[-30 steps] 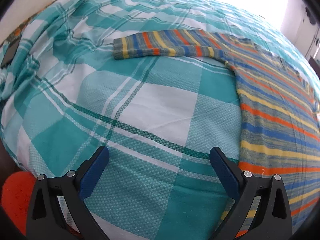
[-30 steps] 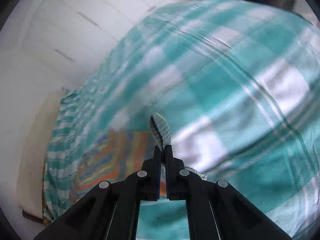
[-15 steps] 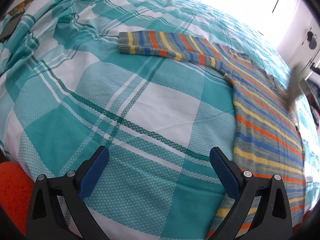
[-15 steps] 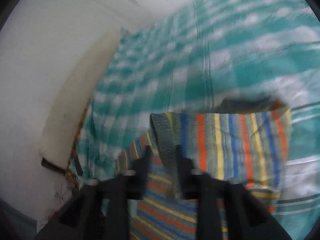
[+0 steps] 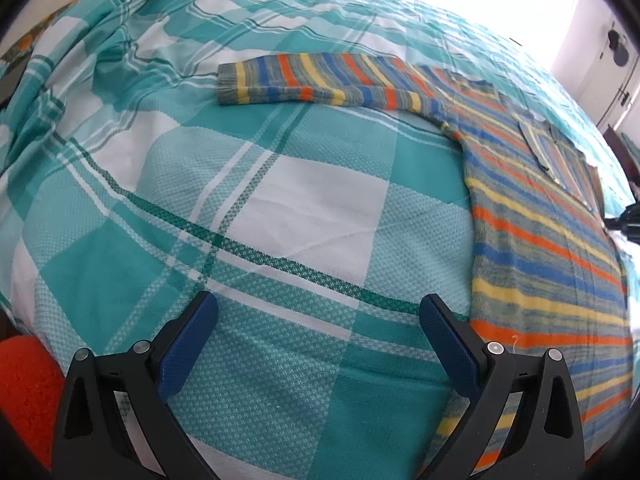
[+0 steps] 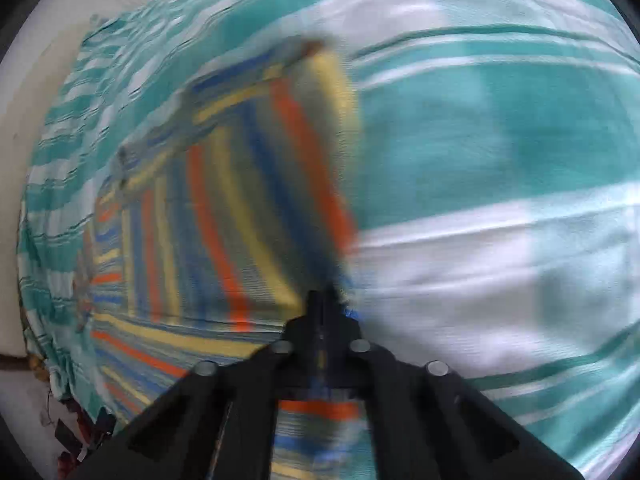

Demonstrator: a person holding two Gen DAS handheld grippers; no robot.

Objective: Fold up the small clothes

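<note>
The striped sweater (image 5: 536, 240) is a knit in grey-green with bands of orange, yellow and blue. It lies flat on the bedspread (image 5: 256, 208), toward the right side as my left wrist camera sees it. One sleeve (image 5: 320, 82) stretches straight out to the left from the sweater's body, its ribbed cuff at the far left end. On the sweater's other side the second sleeve is folded across the chest; in my right wrist view its stripes cross those of the body.

My left gripper (image 5: 318, 332) hangs over bare bedspread just left of the sweater's hem, blue pads spread wide, nothing between them. My right gripper (image 6: 325, 300) has its fingers pressed together at the sweater's edge; the view is blurred, so I cannot tell whether cloth is pinched there.

I can read no label or writing on the sweater.

The bedspread is a teal and white plaid with thin dark green lines, rumpled beyond the sleeve. White walls stand behind it, and something orange (image 5: 24, 392) sits below the bed's near left edge.
</note>
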